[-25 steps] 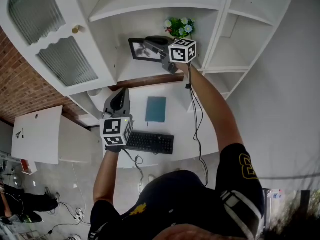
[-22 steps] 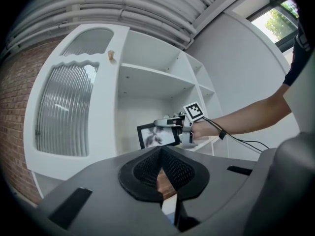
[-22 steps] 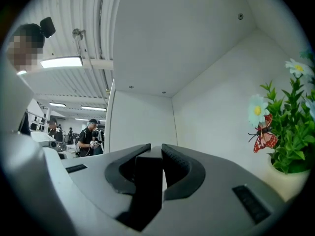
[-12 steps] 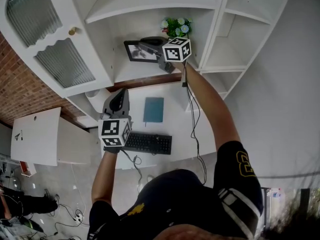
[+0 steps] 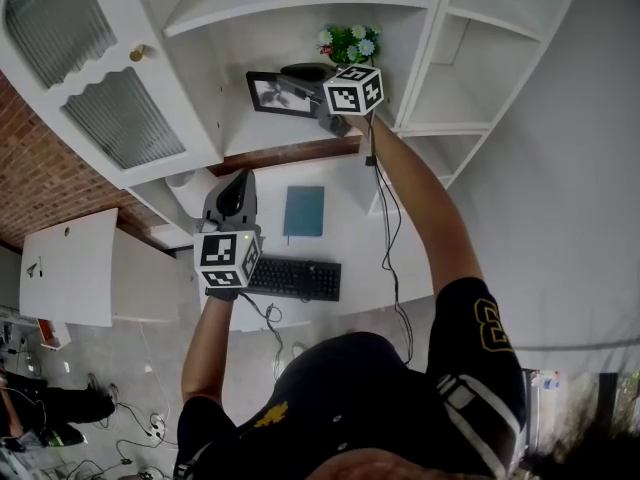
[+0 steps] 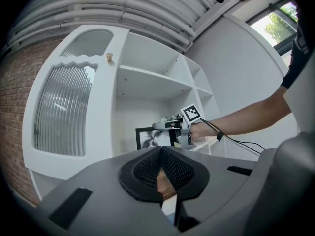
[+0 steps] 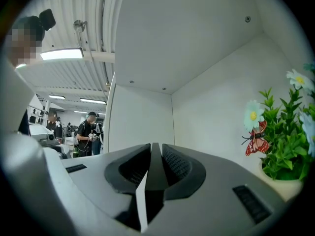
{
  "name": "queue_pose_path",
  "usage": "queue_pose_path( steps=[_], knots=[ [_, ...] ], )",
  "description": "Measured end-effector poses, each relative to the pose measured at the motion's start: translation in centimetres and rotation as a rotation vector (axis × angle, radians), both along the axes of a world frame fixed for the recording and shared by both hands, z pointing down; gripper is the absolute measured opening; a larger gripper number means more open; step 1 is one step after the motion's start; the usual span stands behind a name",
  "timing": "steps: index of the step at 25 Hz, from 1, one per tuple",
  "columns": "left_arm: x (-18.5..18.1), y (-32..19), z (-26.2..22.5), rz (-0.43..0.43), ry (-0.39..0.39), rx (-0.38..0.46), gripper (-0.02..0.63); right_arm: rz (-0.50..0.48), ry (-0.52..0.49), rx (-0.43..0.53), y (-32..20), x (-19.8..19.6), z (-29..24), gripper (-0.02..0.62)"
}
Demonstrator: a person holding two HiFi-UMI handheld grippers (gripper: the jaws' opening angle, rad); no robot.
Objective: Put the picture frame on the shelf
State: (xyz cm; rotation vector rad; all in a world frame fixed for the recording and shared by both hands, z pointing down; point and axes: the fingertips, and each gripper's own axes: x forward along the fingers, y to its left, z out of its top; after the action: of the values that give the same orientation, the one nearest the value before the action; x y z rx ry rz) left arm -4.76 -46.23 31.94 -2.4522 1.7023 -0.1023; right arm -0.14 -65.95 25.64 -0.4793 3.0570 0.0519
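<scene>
My right tool (image 7: 155,154) remains clamped on the picture frame (image 5: 268,93), which stands unmoved on the shelf (image 5: 255,133) beside the flowers (image 5: 350,40), so I judge only release outstanding; my left tool (image 6: 160,156) idles, jaws together.

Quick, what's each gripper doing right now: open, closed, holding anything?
Left gripper: closed, holding nothing.
Right gripper: closed on the picture frame.

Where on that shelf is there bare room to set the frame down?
Bare shelf board lies left of and in front of the picture frame. It is crowded at the right, where the potted flowers stand.
</scene>
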Motion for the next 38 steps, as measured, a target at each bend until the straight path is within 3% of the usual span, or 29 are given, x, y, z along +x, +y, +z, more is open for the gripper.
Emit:
queue_pose_path(
  steps=[16, 21, 24, 30, 38],
  knots=[
    [0.0, 0.7, -0.3, 0.012, 0.003, 0.004, 0.017, 0.014, 0.036, 0.022, 0.6, 0.2, -0.4, 0.107],
    [0.1, 0.9, -0.3, 0.018, 0.003, 0.006, 0.017, 0.021, 0.044, 0.015, 0.8, 0.5, -0.3, 0.138],
    [0.2, 1.1, -0.2, 0.023, -0.001, 0.005, 0.017, 0.034, 0.051, 0.000, 0.9, 0.9, 0.1, 0.194],
    [0.2, 1.2, -0.3, 0.036, 0.002, 0.009, 0.017, 0.074, 0.047, 0.005, 1.0, 1.6, 0.4, 0.230],
    [0.2, 1.4, -0.2, 0.044, 0.013, 0.005, 0.017, 0.219, 0.029, 0.044, 1.4, 4.7, 0.3, 0.244]
  ],
)
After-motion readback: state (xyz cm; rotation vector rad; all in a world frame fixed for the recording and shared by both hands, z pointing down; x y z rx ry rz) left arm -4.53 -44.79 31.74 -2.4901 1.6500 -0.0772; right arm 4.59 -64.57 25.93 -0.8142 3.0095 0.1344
